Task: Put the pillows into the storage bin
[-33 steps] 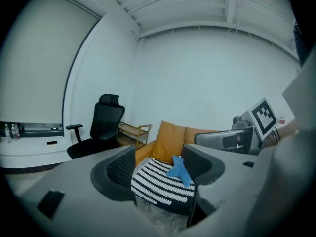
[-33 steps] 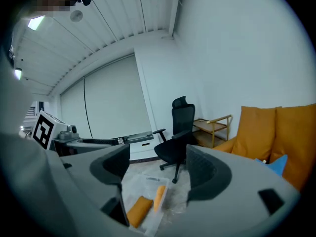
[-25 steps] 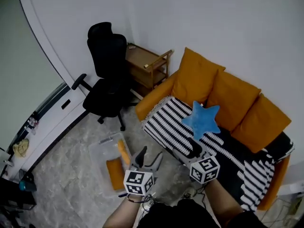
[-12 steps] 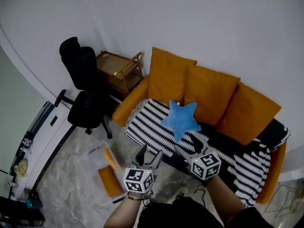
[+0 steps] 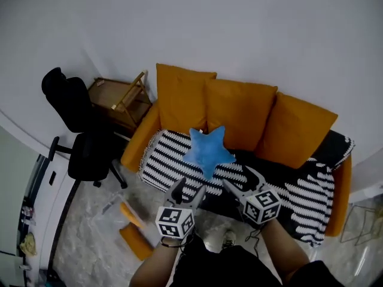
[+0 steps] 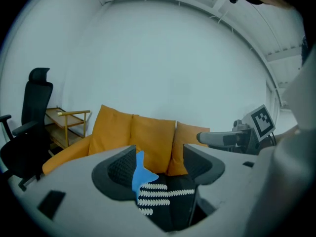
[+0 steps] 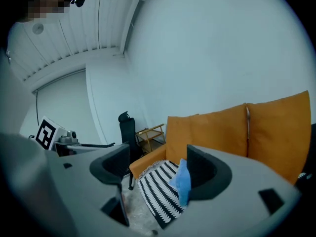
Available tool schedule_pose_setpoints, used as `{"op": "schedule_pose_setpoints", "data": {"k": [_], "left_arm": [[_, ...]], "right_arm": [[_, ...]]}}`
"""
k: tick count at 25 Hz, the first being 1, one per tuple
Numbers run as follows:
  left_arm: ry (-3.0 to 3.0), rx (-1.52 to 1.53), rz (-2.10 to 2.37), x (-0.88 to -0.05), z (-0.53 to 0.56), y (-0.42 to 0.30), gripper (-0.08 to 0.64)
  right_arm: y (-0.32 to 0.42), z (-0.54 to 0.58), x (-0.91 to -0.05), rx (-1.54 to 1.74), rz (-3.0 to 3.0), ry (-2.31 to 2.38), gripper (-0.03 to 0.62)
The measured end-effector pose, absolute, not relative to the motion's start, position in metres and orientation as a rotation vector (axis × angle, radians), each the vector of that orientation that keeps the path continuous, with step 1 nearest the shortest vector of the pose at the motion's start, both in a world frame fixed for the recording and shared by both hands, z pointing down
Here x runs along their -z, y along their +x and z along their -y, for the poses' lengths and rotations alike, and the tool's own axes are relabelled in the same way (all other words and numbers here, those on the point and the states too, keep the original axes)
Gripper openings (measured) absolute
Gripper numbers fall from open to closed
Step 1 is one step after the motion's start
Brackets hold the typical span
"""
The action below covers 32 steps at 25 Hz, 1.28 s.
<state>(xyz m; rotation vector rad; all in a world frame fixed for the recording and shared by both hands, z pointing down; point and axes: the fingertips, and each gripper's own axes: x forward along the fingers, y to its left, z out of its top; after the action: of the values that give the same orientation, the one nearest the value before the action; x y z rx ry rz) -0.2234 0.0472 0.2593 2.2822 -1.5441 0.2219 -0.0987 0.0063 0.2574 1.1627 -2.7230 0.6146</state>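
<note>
Left gripper (image 5: 190, 190) and right gripper (image 5: 242, 180): fingers spread, empty. The star pillow (image 5: 206, 153) at twelve o'clock looks soft and light. Pinch one arm.

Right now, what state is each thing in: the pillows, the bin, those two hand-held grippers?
Star pillow: lying on the striped blanket, untouched.
Orange back cushions: upright along the sofa.
Storage bin: on the floor, orange pillows inside.
Left gripper: fingers apart, empty.
Right gripper: fingers apart, empty.

place: pretty sure it's a home living room
giveaways: orange sofa (image 5: 139, 141), striped throw (image 5: 167, 163), office chair (image 5: 78, 133), little wooden shelf (image 5: 116, 99)
</note>
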Motion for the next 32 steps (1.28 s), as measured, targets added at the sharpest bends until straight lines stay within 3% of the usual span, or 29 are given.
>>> {"op": "schedule_pose_setpoints", "data": {"k": [17, 32], "left_arm": [[2.392, -0.306, 1.174, -0.31, 0.06, -0.281, 0.29], [2.249, -0.438, 1.222, -0.368, 0.112, -0.247, 0.29]], "right_arm": [[-0.131, 0.051, -0.295, -0.721, 2.453, 1.56, 0.372], [-0.1, 0.125, -0.361, -0.911, 2.458, 1.413, 0.379]]}}
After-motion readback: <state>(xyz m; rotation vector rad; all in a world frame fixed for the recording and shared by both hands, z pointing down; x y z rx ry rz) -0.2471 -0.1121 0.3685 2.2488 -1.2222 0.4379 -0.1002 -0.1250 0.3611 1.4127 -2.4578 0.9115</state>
